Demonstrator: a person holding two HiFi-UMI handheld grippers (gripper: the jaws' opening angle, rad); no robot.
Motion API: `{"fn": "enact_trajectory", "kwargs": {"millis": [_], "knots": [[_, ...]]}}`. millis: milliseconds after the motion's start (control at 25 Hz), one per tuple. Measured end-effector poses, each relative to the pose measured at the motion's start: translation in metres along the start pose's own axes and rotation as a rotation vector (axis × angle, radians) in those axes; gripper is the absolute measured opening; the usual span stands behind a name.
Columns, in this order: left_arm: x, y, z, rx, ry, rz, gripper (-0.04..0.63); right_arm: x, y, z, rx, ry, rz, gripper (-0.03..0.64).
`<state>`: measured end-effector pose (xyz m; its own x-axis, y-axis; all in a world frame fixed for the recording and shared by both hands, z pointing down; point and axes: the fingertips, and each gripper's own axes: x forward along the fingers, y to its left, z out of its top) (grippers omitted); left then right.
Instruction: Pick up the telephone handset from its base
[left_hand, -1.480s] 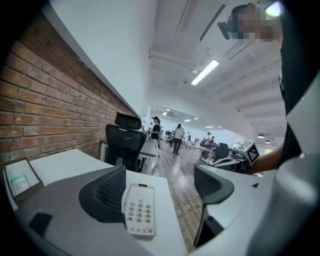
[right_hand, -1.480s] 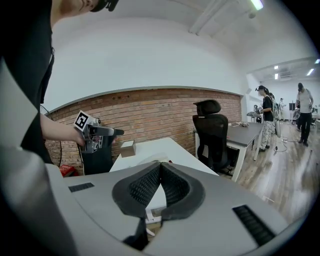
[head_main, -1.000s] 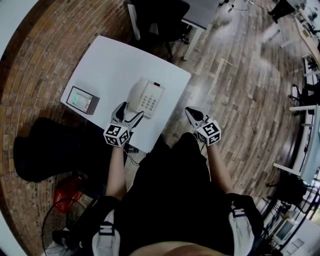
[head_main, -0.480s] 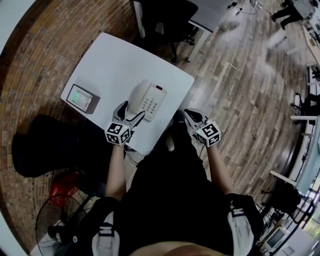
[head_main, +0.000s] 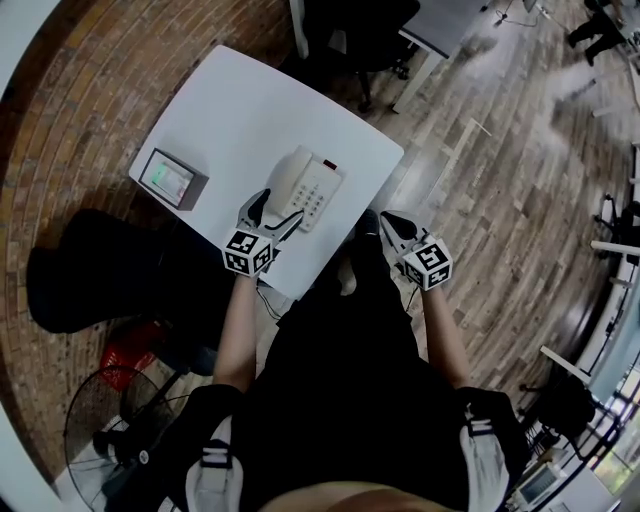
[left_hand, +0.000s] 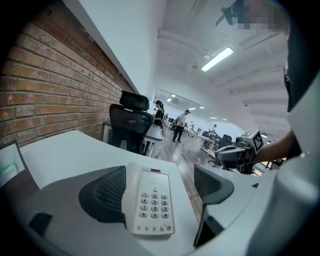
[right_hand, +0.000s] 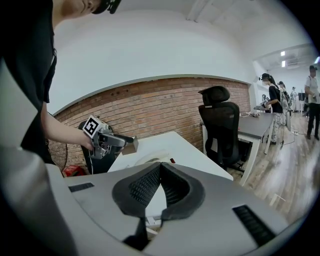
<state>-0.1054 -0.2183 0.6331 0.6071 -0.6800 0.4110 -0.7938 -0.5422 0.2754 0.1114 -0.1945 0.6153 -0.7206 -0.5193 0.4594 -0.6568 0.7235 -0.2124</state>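
A cream telephone (head_main: 305, 185) (left_hand: 150, 202) lies near the front edge of a white table (head_main: 240, 110), its handset (head_main: 283, 177) (left_hand: 131, 187) resting in the base on the left side of the keypad. My left gripper (head_main: 276, 214) (left_hand: 159, 187) hovers open just in front of the phone, jaws spread wide to either side of it. My right gripper (head_main: 389, 224) (right_hand: 160, 175) is shut on nothing, off the table's right edge above the floor. In the right gripper view the phone (right_hand: 155, 159) is mostly hidden behind the jaws.
A small grey box with a green screen (head_main: 172, 178) sits at the table's left edge. A black office chair (head_main: 350, 30) (right_hand: 222, 125) stands at the far side. A brick-patterned floor (head_main: 60, 150) lies left, and a red bin (head_main: 130, 350) and fan below.
The left gripper has stayed open and close to the phone's front. The right gripper has shifted slightly inward toward the table's right edge. The head view has drifted.
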Motion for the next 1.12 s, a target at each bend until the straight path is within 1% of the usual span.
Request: {"fn": "enact_trajectory", "kwargs": {"millis": [120,280,360,560,640,760,920,1120], "knots": [[0.007,0.008,-0.002,0.009,0.003,0.003,0.417,0.002,0.001,-0.007,0.005,0.015,0.001,-0.003],[0.021,0.021,-0.011,0.052,0.054,0.013,0.417,0.005,-0.001,-0.013,0.013,0.026,-0.002,-0.003],[0.03,0.025,-0.017,0.061,0.077,0.006,0.417,0.005,-0.002,-0.013,0.019,0.028,-0.004,-0.003],[0.055,0.04,-0.036,0.052,0.132,-0.001,0.417,0.007,0.003,-0.005,0.017,0.027,0.012,-0.003],[0.062,0.046,-0.042,0.063,0.154,0.007,0.416,0.007,0.001,-0.007,0.017,0.032,0.012,-0.003],[0.072,0.055,-0.051,0.052,0.179,0.015,0.416,0.008,0.001,-0.012,0.033,0.038,0.016,-0.003],[0.081,0.065,-0.057,0.04,0.203,0.027,0.416,0.013,0.014,-0.006,0.034,0.044,0.048,-0.003],[0.091,0.069,-0.067,0.045,0.24,0.026,0.416,0.018,0.023,-0.008,0.043,0.05,0.077,-0.003]]}}
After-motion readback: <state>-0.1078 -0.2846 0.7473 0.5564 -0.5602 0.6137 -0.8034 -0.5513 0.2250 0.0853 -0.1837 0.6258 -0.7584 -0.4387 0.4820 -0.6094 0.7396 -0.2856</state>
